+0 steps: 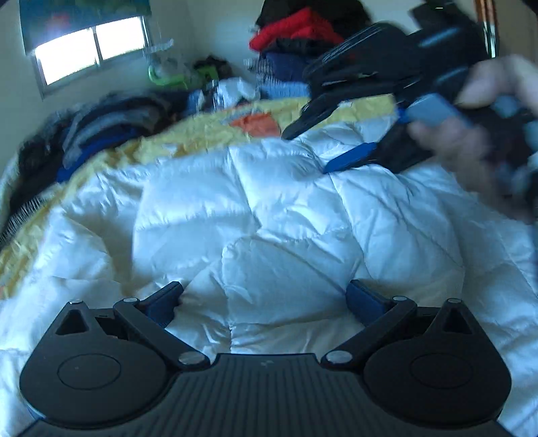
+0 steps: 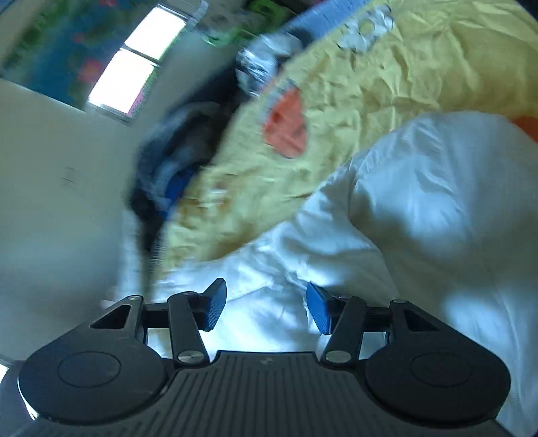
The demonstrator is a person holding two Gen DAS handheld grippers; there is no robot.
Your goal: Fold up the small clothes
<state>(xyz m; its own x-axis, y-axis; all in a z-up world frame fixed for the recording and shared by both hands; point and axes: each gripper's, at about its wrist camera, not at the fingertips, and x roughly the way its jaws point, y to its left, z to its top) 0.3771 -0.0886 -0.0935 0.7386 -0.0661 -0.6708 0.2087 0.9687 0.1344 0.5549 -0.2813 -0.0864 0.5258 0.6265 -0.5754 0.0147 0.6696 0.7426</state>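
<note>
The left gripper point(image 1: 264, 304) is hanging low over a white quilt point(image 1: 269, 208), its blue fingers point(image 1: 364, 302) standing wide apart with nothing between them but the puffy fabric below. The right gripper point(image 2: 267, 307) is showing partly spread in its own view, its blue fingers point(image 2: 317, 311) parted over the same white quilt point(image 2: 420, 208) and gripping nothing. In the left view the right gripper point(image 1: 336, 134) is appearing blurred at the upper right, a person's hand point(image 1: 477, 127) wrapping around its handle, and it is hanging above the quilt without touching it. The clothes are lying well away from both grippers: a dark heap of folded pieces point(image 1: 94, 131) is sitting along the far left edge of the bed, and a taller pile with a red garment point(image 1: 292, 30) on top is standing against the back wall. A yellow sheet point(image 1: 201, 131) with an orange patch point(image 1: 255, 122) is lying between the quilt and those piles. A bright window point(image 1: 90, 47) is glowing on the left wall. No garment is lying on the quilt near the fingers, so far as the blurred views are showing.
</note>
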